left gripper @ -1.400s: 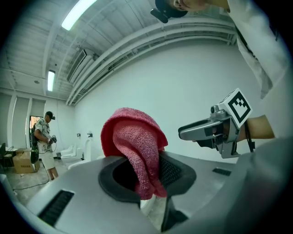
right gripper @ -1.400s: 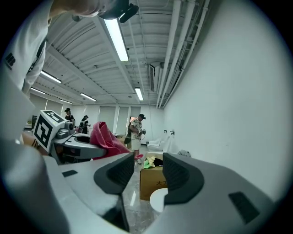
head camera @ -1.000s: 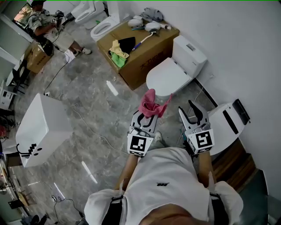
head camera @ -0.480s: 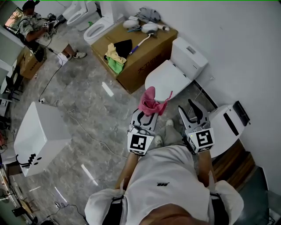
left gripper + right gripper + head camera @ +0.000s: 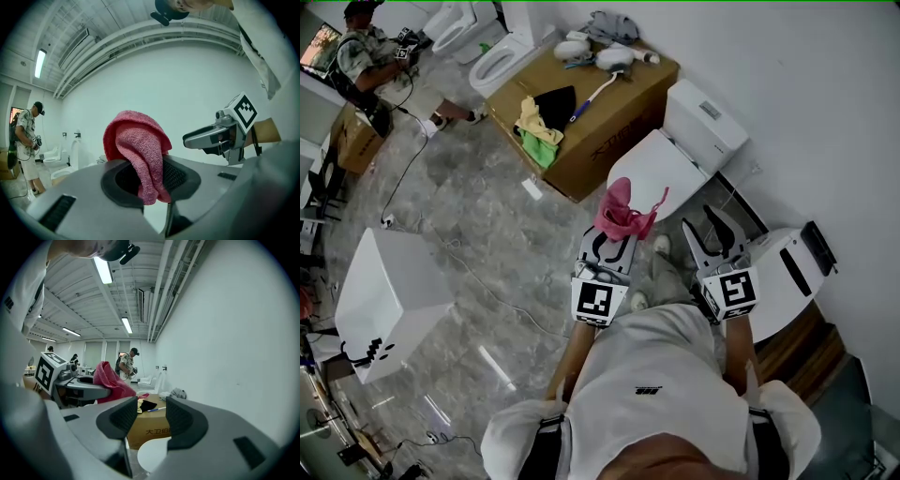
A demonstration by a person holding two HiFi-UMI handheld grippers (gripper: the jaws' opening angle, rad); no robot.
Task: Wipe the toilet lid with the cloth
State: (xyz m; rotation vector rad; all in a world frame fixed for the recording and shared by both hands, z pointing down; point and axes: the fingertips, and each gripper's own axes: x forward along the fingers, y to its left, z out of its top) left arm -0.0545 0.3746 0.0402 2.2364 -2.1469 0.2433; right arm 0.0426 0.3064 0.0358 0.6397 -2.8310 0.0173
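Left claw [image 5: 612,246] is clenched on the pink cloth [image 5: 623,214]. In the left gripper view the fabric is pinched between the jaws and droops over them. Right claw [image 5: 705,228] is released, its jaws apart with nothing between them. The toilet lid [image 5: 661,169], closed and white, sits just above both claws at centre frame in the head view. Its long axis runs from lower left up to the tank [image 5: 703,117] at upper right. The cloth's tip overlaps the lid's front edge in the picture, so the left claw looks the nearer one. How high it hangs over the lid I cannot tell. Wiping seems not yet begun; the next move is probably to bring the cloth forward and down onto the lid.
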